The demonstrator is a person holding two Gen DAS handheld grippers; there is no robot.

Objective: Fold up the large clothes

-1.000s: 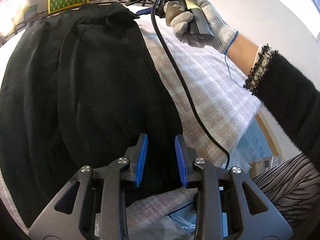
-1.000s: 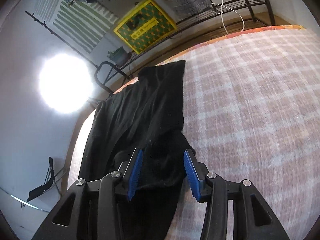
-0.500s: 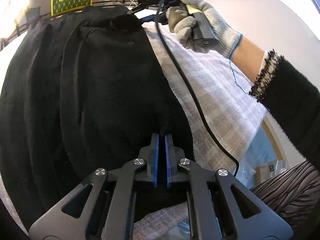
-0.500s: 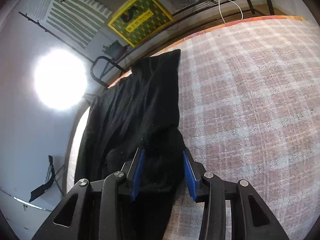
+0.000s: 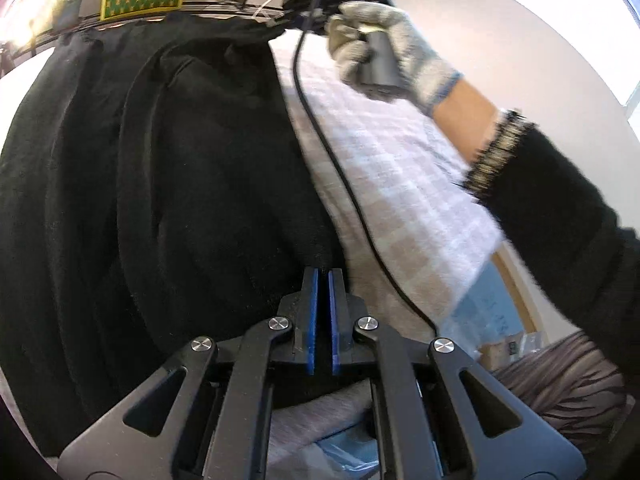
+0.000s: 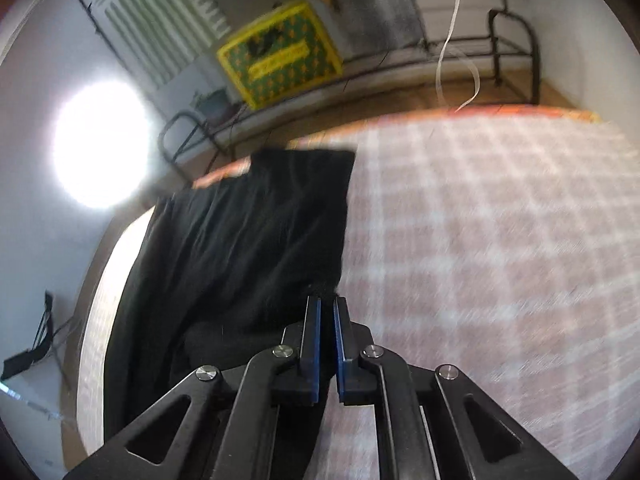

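A large black garment [image 5: 168, 184] lies spread lengthwise over a pink-and-white checked bed cover [image 5: 404, 184]. My left gripper [image 5: 322, 274] is shut on the garment's near right edge, black cloth pinched between its blue pads. In the right wrist view the same black garment [image 6: 248, 240] runs away toward the bed's far edge, and my right gripper [image 6: 327, 300] is shut on a bunched corner of it, lifting the cloth a little off the checked cover [image 6: 500, 260]. A gloved hand [image 5: 396, 52] holds the right gripper's handle at the garment's far end.
A black cable [image 5: 340, 168] trails across the cover from the gloved hand. A black sleeve [image 5: 568, 216] reaches in from the right. Beyond the bed stand a metal rack [image 6: 496, 48], a yellow-green patterned cushion [image 6: 280, 54] and a bright lamp [image 6: 100, 144].
Both grippers went from open around the black cloth to shut on it, the left first, the right just now. The right gripper has risen slightly with the cloth.
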